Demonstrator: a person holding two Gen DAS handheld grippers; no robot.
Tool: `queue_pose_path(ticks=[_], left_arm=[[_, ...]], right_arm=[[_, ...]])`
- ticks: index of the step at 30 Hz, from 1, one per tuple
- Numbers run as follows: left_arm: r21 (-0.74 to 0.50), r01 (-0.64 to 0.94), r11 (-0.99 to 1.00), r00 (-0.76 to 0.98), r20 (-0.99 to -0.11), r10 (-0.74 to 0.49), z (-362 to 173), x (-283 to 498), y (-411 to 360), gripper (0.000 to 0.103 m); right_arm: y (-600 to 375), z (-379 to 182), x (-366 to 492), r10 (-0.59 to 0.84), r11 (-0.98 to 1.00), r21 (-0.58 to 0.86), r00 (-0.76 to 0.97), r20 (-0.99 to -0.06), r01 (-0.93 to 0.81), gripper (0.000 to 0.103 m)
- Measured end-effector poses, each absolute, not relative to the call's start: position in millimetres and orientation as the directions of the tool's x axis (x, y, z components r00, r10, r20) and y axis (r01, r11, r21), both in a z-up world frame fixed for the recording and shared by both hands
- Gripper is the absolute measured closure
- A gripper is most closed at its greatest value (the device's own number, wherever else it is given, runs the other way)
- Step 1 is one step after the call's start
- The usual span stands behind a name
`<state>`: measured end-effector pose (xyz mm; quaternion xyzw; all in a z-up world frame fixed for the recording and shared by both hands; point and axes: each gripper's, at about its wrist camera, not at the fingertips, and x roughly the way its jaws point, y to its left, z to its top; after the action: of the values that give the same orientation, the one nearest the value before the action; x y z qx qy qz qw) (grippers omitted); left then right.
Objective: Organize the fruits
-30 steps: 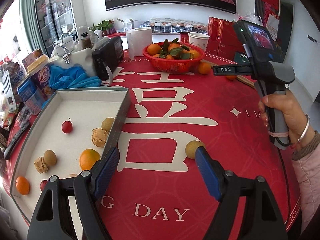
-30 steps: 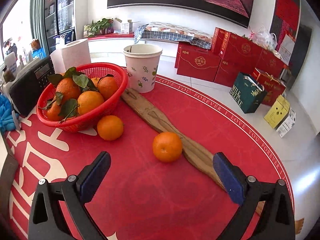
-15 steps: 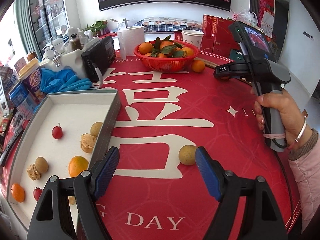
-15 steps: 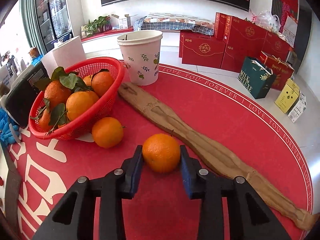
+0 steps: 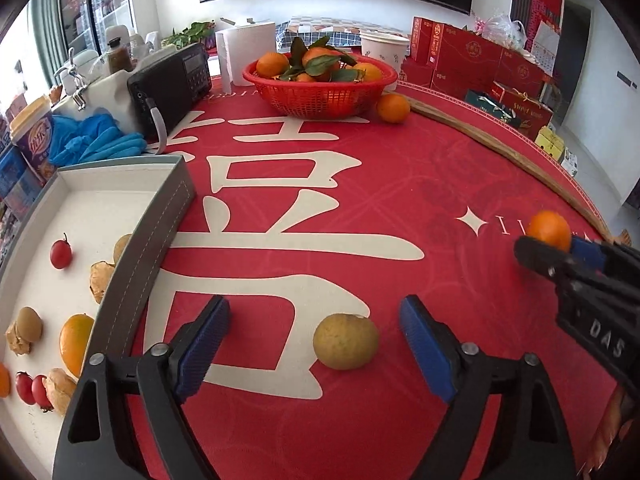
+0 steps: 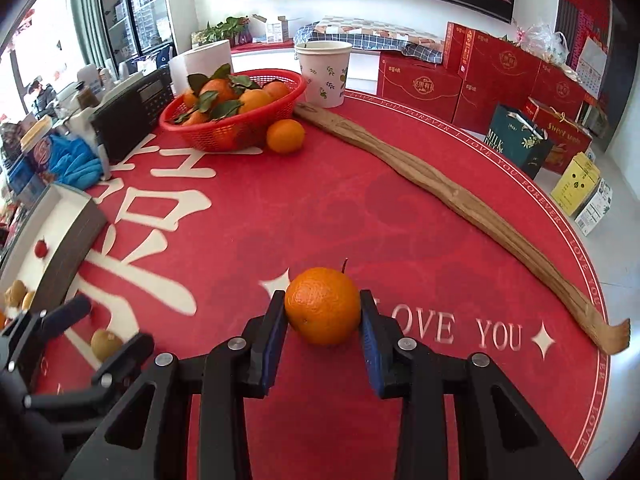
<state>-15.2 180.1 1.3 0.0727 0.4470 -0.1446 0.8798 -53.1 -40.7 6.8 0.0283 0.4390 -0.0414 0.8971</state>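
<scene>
The red table (image 5: 320, 208) fills my view, with the grey tray (image 5: 168, 216) at the near left, already holding small fruits. Far away stands the red basket (image 5: 320, 92) of oranges. My right gripper (image 6: 323, 322) is clamped on an orange (image 6: 322, 305), so I judge the carrying step is in hand (probably toward the tray). My left gripper (image 5: 314, 344) stands wide apart around a yellow-green fruit (image 5: 346, 341), not touching; next it must close on it gently.
</scene>
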Motion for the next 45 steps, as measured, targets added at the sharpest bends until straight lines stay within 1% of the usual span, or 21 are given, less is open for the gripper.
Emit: queue_pose_path(ticks=[1,4,6,7,8,9,11,13,14,45], left_arm=[[-0.001,0.320,0.948,0.548,-0.816,-0.186,-0.2,-14.7,180.1,0.000],[0.000,0.323,0.946,0.550,-0.814,-0.188,0.4,-16.6,180.7,0.000],[0.000,0.324,0.946,0.550,-0.814,-0.188,-0.1,-17.3,180.6,0.000],[-0.001,0.324,0.946,0.550,-0.813,-0.189,-0.7,-17.2,180.5,0.000],[-0.002,0.324,0.946,0.550,-0.814,-0.190,-1.1,-16.7,180.6,0.000],[0.002,0.324,0.946,0.550,-0.814,-0.187,-1.3,-16.6,180.1,0.000],[-0.003,0.325,0.946,0.549,-0.814,-0.191,-2.2,-15.8,180.6,0.000],[-0.004,0.323,0.946,0.549,-0.814,-0.191,-2.2,-16.2,181.0,0.000],[-0.005,0.323,0.946,0.549,-0.814,-0.191,-2.4,-15.2,181.1,0.000],[-0.005,0.324,0.946,0.549,-0.813,-0.192,-2.4,-15.6,181.4,0.000]], right_arm=[[-40.4,6.1,-58.5,-0.061,0.995,0.005,0.617,-0.785,0.104,0.067],[-40.6,-2.6,-66.1,-0.075,0.992,0.001,0.612,-0.787,0.123,0.067],[-38.6,-5.1,-67.0,-0.089,0.992,-0.016,0.612,-0.785,0.124,0.061],[-36.6,-3.6,-67.6,-0.115,0.990,-0.040,0.614,-0.781,0.135,0.050],[-36.3,-3.1,-67.6,-0.124,0.989,-0.045,0.607,-0.785,0.143,0.023],[-38.7,-4.3,-65.8,-0.131,0.986,-0.042,0.590,-0.797,0.163,0.018],[-48.0,-6.1,-65.4,-0.097,0.984,0.013,0.589,-0.803,0.179,0.011],[-50.1,-6.8,-62.1,-0.117,0.979,0.002,0.572,-0.812,0.203,0.003],[-51.7,-7.6,-61.4,-0.121,0.977,0.004,0.566,-0.815,0.215,0.001],[-52.1,-10.9,-62.7,-0.131,0.973,0.002,0.565,-0.815,0.229,0.001]])
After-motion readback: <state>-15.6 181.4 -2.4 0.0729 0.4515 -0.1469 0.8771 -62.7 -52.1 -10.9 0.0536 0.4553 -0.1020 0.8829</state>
